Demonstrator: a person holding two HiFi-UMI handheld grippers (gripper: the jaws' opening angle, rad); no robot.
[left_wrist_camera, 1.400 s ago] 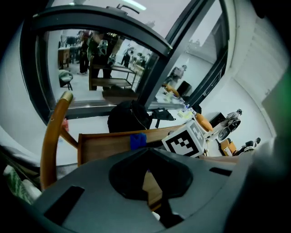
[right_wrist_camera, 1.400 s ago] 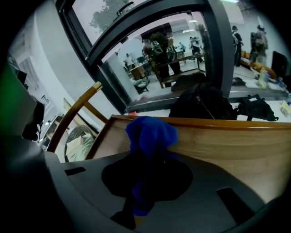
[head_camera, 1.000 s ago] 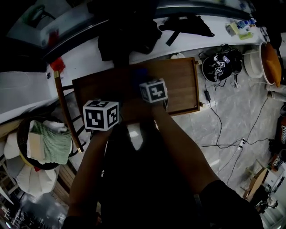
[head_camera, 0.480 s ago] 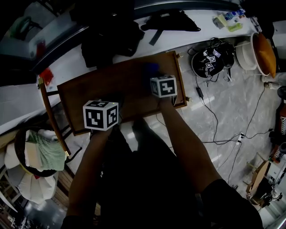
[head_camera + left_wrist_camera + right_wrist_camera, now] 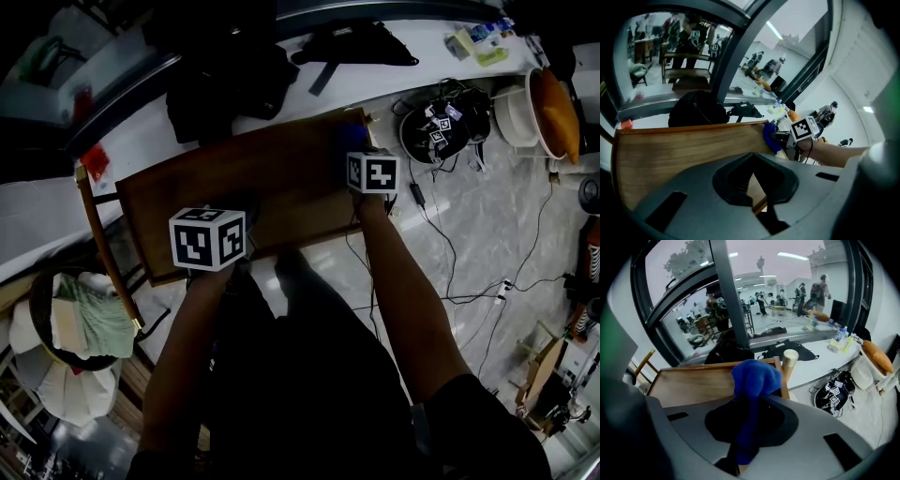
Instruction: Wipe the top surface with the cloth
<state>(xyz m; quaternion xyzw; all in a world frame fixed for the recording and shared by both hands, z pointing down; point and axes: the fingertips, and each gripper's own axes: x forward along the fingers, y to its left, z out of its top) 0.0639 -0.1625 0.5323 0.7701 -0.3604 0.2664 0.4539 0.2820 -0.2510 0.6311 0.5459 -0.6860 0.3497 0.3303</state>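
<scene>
My right gripper [image 5: 749, 420] has its fingers clamped on the blue cloth [image 5: 754, 376]. The cloth runs up between them and bunches into a rounded wad past their tips. That wad is pressed onto the top of the wooden desk [image 5: 253, 178], at its far right corner, just inside the raised rim. A brass-coloured post [image 5: 790, 363] stands just beside the cloth at that corner. From the head view only a bit of blue shows beyond the marker cube.

My left gripper [image 5: 757, 190] sits at the near edge of the same desk, toward its left half and well apart from the cloth. Its fingers are drawn almost together. Only a thin slit of wood grain shows between them, and they hold nothing.

The rest of the top is bare brown wood. Beyond the desk's far side a black bag [image 5: 220, 75] lies on a white ledge [image 5: 412, 70] under the window. A wooden chair [image 5: 103, 234] stands to the left of the desk. To the right, a black bundle with square markers [image 5: 448, 131] lies on the pale floor [image 5: 506, 244].
</scene>
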